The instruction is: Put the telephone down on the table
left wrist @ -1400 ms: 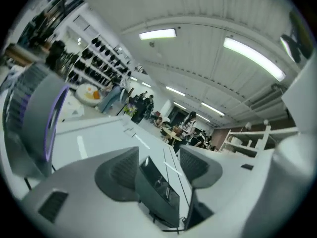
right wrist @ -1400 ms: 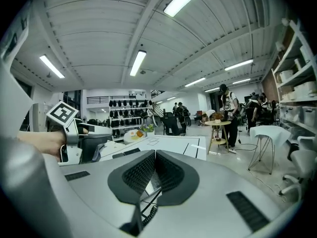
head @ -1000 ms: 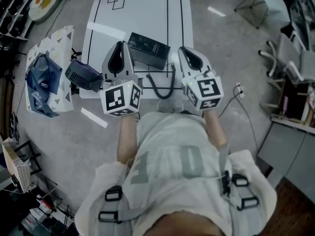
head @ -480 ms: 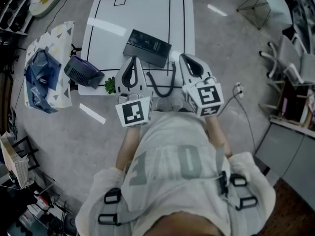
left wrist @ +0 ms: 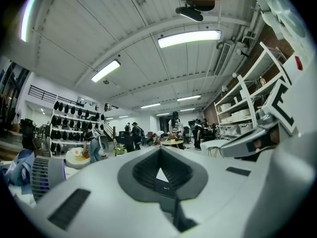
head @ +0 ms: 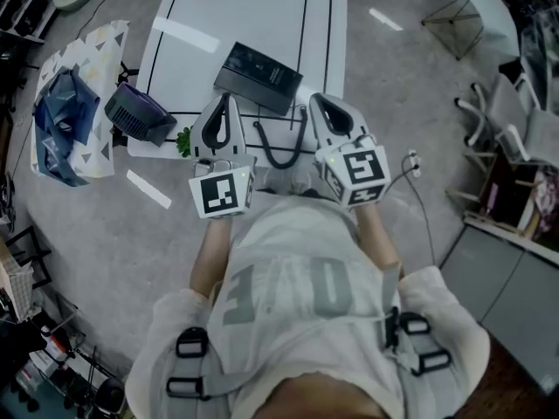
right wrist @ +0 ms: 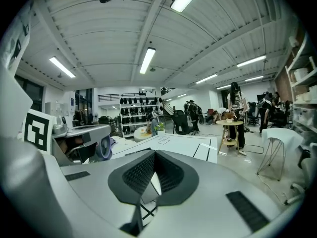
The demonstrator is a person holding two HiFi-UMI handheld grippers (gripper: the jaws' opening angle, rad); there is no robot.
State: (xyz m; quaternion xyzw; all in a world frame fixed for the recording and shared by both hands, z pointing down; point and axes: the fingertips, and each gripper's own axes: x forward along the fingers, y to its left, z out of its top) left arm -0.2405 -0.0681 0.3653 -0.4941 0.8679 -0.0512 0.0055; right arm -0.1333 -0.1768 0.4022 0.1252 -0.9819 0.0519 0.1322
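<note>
Head view looks steeply down at the table (head: 253, 24); gripper views face outward over their jaws.

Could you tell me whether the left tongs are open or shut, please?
Shut: the jaws of the left tongs meet at their tips.

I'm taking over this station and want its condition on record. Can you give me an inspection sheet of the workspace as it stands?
Surface: white table marked with black tape lines, mostly bare.
Job's things: flat black box lying on the table; cannot tell if it is the telephone.
Clutter: dark fan at the table's left edge, small green plant beside it.
Grippers: left gripper and right gripper both shut, nothing between their jaws, over the table's near edge.
Cables: black cable looped on the table between the grippers; white cable on the floor.
Surroundings: patterned bag with blue cloth on the floor at left; chairs at right.
</note>
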